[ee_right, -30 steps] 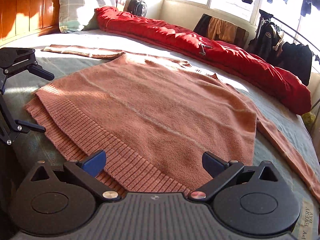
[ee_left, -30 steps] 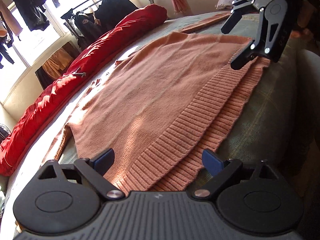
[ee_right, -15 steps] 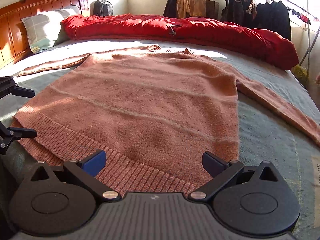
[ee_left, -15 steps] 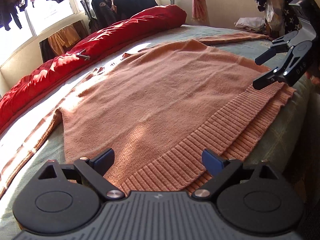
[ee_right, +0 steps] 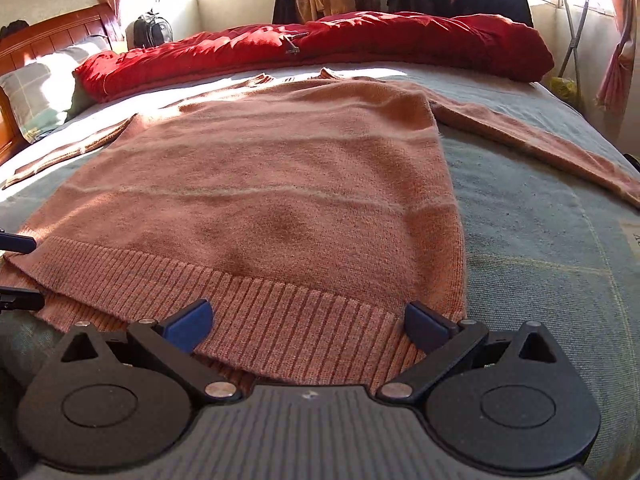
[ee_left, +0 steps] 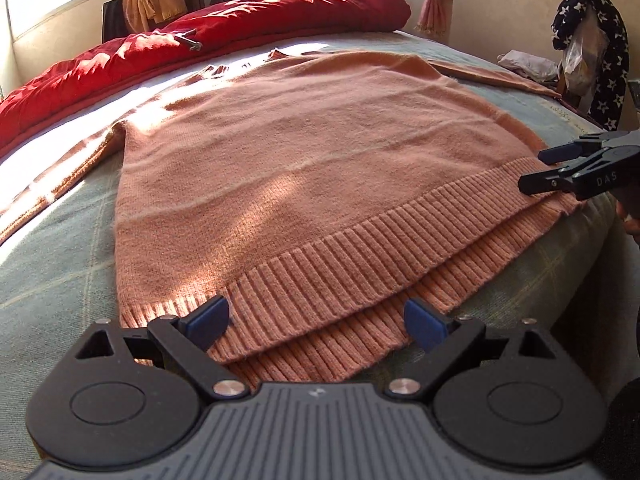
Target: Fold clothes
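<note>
Lying flat on grey-green bed cover [ee_right: 540, 240]: salmon knit sweater [ee_left: 304, 168], sleeves spread, ribbed hem toward cameras, top hem layer offset from lower one. Left gripper [ee_left: 316, 322] fingers wide apart over hem's left corner, nothing held. Right gripper [ee_right: 308, 322] likewise spread, straddling hem's right corner. Red duvet [ee_right: 320, 48] behind sweater.
</note>
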The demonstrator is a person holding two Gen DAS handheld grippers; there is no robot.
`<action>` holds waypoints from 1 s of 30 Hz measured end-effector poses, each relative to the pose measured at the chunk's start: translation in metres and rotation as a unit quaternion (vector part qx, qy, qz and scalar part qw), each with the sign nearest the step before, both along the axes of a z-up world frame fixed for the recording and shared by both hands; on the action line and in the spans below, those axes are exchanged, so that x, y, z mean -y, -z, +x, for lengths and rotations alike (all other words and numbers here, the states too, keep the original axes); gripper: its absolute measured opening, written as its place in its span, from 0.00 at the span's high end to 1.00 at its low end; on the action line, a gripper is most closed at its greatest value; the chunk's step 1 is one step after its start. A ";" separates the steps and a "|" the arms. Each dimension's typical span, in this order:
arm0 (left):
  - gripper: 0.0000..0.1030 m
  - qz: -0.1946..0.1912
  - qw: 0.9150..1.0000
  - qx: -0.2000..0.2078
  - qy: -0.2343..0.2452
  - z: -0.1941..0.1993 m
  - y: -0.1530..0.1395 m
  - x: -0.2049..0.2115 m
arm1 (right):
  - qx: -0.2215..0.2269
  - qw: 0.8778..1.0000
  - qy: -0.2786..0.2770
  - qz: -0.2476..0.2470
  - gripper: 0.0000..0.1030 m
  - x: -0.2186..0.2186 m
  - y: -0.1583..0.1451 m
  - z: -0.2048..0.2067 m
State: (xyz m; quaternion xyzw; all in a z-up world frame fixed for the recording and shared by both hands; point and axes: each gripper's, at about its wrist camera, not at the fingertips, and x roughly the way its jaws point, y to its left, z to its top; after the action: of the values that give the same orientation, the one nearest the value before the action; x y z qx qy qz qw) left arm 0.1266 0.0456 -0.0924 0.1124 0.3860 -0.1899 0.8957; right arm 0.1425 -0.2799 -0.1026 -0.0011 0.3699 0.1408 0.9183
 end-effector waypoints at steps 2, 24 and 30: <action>0.08 0.004 1.000 0.012 0.005 0.005 -0.006 0.005 | 0.001 1.000 0.003 -0.003 0.00 -0.002 0.001 0.000; 0.01 -0.060 0.998 -0.007 -0.033 0.030 0.006 0.019 | 0.002 1.000 0.015 -0.008 0.00 -0.005 0.007 0.002; 0.01 -0.069 0.997 0.006 -0.020 0.063 -0.027 0.015 | 0.009 1.000 0.015 -0.010 0.00 -0.006 0.006 0.000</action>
State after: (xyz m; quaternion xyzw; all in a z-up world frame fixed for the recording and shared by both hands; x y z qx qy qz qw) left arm 0.1899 0.0306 -0.0651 0.0438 0.3692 -0.1972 0.9071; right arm 0.1429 -0.2736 -0.1088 -0.0062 0.3627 0.1231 0.9237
